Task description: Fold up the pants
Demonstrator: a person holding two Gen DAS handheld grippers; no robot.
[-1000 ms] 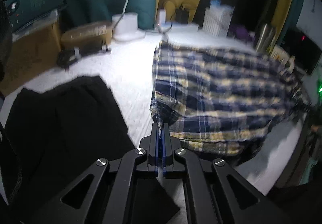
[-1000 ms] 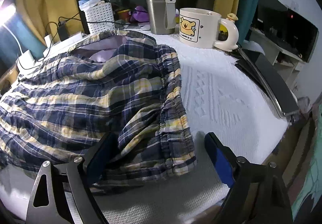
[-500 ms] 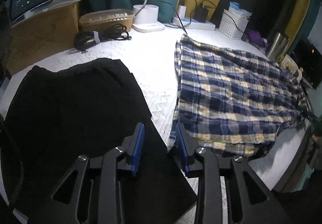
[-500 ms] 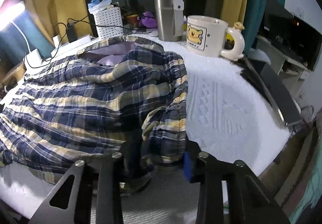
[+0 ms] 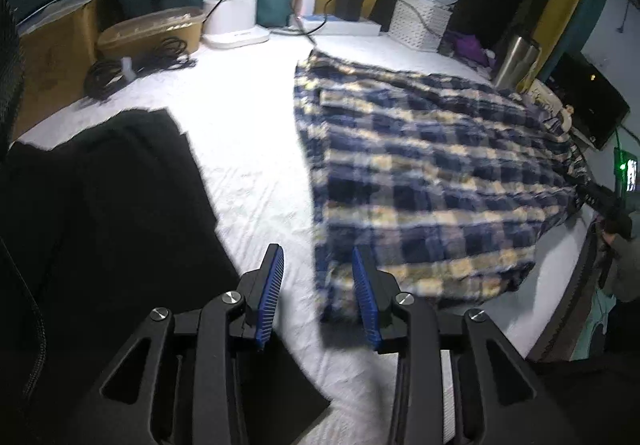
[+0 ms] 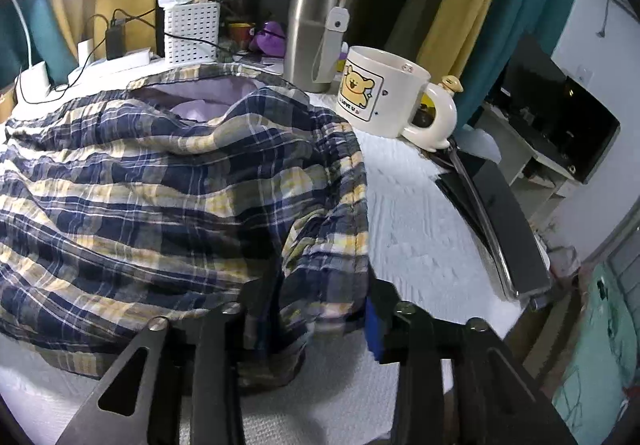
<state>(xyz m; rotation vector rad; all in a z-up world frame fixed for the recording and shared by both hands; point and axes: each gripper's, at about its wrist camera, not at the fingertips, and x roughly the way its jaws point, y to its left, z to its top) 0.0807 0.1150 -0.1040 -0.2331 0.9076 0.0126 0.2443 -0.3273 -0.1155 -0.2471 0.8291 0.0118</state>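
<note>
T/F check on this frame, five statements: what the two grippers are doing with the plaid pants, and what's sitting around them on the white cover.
1. The left gripper has nothing between its blue pads. True; its jaws are opening over bare white cover, beside the plaid pants.
2. The right gripper has pants fabric between its fingers. True; the waistband end sits there as the jaws open.
3. The cartoon mug lies on its side. False; it stands upright.
4. The steel tumbler stands behind the mug. True.
5. A red garment lies left of the pants. False; it is a black garment.
</note>
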